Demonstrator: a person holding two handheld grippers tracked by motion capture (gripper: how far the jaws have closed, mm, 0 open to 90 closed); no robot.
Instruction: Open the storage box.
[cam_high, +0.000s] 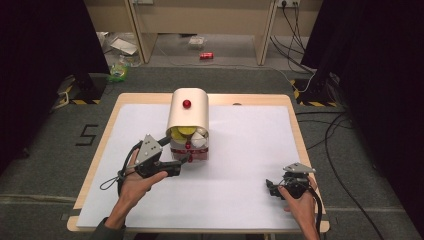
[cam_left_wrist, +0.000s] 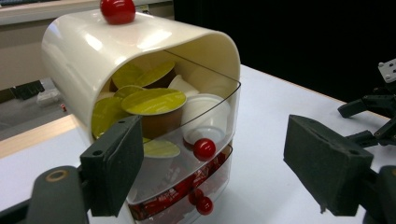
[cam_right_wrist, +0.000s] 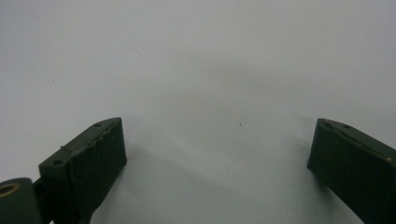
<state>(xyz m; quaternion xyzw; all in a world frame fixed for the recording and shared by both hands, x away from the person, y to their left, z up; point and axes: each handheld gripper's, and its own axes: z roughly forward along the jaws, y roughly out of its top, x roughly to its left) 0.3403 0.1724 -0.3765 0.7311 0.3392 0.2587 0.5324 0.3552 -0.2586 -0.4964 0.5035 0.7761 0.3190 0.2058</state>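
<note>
The left tool gapes wide before the capsule box; the right tool rests wide on the desk.

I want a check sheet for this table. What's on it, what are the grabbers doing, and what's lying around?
Surface: white sheet on a wooden table; bare apart from the job's things.
Job's things: cream drawer box with red knob on top; upper clear drawer holds yellow-lidded cups and white cups; lower drawer holds red packets.
Clutter: nothing seen on the table.
Grippers: left hand-held gripper open, at the drawer fronts, nothing between its pads; right hand-held gripper open, low over the sheet, holding nothing.
Cables: one trails from each gripper; more lie on the floor at the right.
Surroundings: grey carpet, red can, wrappers, dark curtains.
</note>
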